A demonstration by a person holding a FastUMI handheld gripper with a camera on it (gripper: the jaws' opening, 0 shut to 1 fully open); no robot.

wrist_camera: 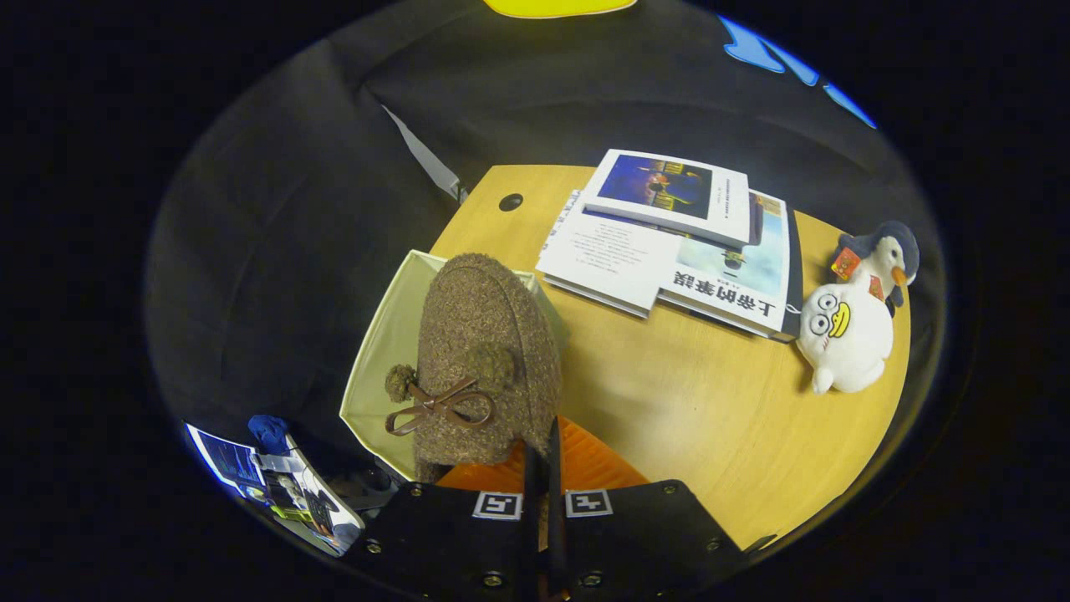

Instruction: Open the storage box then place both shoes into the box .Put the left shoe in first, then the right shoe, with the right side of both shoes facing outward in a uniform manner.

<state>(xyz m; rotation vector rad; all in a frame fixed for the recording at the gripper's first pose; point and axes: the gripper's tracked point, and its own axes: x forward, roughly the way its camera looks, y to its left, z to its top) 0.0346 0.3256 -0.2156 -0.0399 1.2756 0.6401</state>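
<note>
Gripper view has my claw (543,456) with its fingers pressed nearly together, pinching the rear edge of the brown fuzzy shoe (485,359). That shoe hangs just ahead of my fingers, toe pointing far, its bow and pompoms facing up. It sits over the right edge of the open pale box (380,368), which stands at the table's (710,426) left edge. To the far right lie stacked books (677,242). Right of those rest a white duck plush (844,334) and a penguin plush (886,255), touching.
</note>
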